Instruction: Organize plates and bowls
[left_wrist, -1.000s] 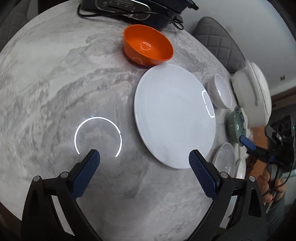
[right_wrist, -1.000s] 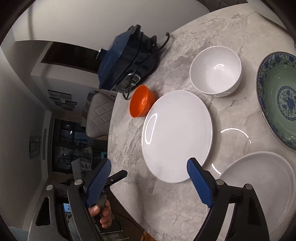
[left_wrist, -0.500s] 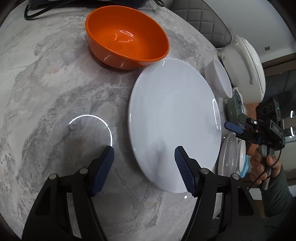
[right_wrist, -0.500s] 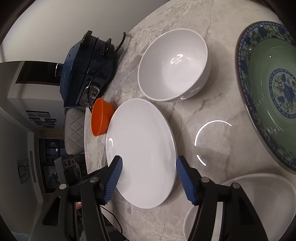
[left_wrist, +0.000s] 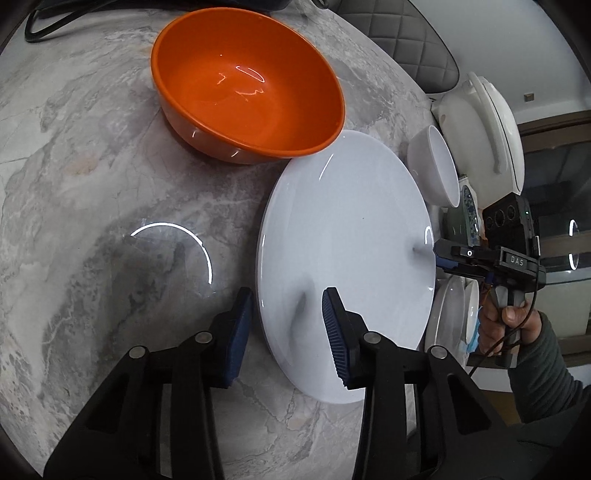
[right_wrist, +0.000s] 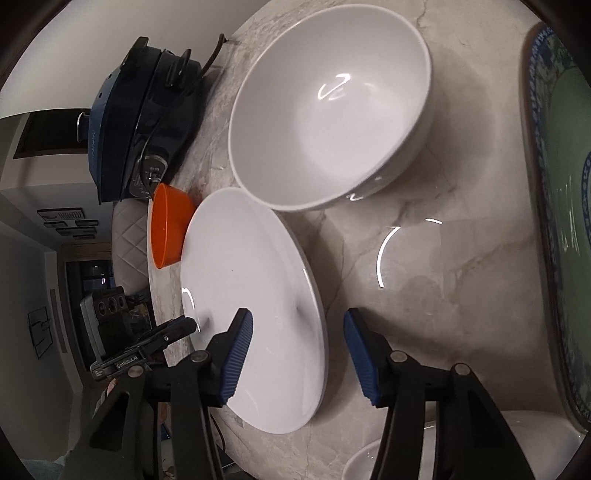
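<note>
Two claws meet at one white plate (left_wrist: 347, 236), each straddling an opposite edge of it, which reads as a two-sided lift of a flat thing that a single claw could hardly pry off the marble bench (left_wrist: 92, 177).

Starting at the left, the left claw (left_wrist: 288, 325) has its fingers apart with the plate's near rim between them: one blue pad sits just outside the rim over the bench, the other hangs over the plate's face. Whether either pad touches the plate I cannot tell. Ahead of this claw and slightly to its left stands the orange bowl (left_wrist: 247, 85), its rim overlapping the plate's far edge from this angle, so it looks just beside or touching.

Moving right, the plate lies flat between the two claws. The right claw (right_wrist: 299, 354) is likewise spread, one pad over the plate, the other over bare bench just outside the rim. Ahead of it sits the white bowl (right_wrist: 328, 107), close by the plate. To its right lies a green patterned dish (right_wrist: 565, 206), and another white plate (right_wrist: 532, 439) shows below the claw.

Closing both claws on the rim seems the next need.
</note>
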